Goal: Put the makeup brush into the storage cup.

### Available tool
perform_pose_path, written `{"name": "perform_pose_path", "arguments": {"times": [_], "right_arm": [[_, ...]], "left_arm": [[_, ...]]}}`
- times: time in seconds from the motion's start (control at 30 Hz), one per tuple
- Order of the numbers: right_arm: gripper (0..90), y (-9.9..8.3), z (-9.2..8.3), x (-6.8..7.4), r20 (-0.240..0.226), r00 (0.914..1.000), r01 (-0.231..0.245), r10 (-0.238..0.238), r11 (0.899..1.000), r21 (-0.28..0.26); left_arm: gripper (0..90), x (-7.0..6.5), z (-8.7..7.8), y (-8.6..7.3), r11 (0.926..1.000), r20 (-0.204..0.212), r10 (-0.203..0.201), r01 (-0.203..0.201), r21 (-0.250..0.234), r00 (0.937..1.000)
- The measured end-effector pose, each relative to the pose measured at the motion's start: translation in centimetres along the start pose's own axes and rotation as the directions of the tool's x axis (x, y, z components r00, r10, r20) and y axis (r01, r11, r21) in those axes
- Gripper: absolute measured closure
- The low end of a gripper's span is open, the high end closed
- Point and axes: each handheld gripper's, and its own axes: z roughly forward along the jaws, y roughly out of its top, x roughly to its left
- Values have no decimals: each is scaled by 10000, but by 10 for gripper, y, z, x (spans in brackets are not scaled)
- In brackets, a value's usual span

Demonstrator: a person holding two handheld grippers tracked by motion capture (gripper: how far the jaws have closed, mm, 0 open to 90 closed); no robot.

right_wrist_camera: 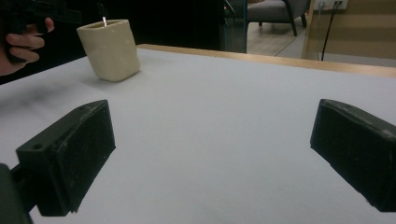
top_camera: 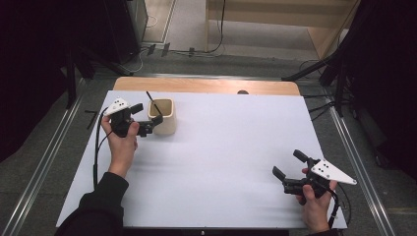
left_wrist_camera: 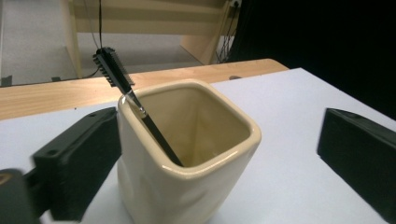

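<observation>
White sheeting point(top_camera: 221, 162) covered the table, with a bare wooden strip at its far edge and dark curtains and cabling beyond. Near the far left corner stood a cream ceramic cup point(top_camera: 163, 116) of rounded-square section, upright, with a thin black brush point(left_wrist_camera: 122, 80) leaning inside it, bristled head above the rim. The left gripper point(top_camera: 147, 127) was level with the cup, jaws apart, one beside its wall and the other well clear on the opposite side; whether the near jaw touched could not be told. The right gripper point(top_camera: 286, 165) hung near the person's edge at the right, jaws apart and empty, well apart from the cup. The glazed cup was judged rigid, fairly heavy, slippery and breakable, best taken across two opposite flat walls below the rim. The brush was judged light and stiff, likely to shift if the cup tilted. No brand, label or legible writing was visible.
</observation>
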Motion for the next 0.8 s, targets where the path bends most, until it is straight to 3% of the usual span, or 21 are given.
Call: {"name": "perform_pose_path", "arguments": {"times": [0.43,0.8], "right_arm": [[3,0,0,0,3,10000,-4,4,10000,-8],[3,0,0,0,7,10000,5,-5,10000,-7]], "left_arm": [[0,-6,-21,-6,9991,15,309,-309,-282,9995],[0,-7,-37,-20,9993,-135,236,-240,-281,9996]]}}
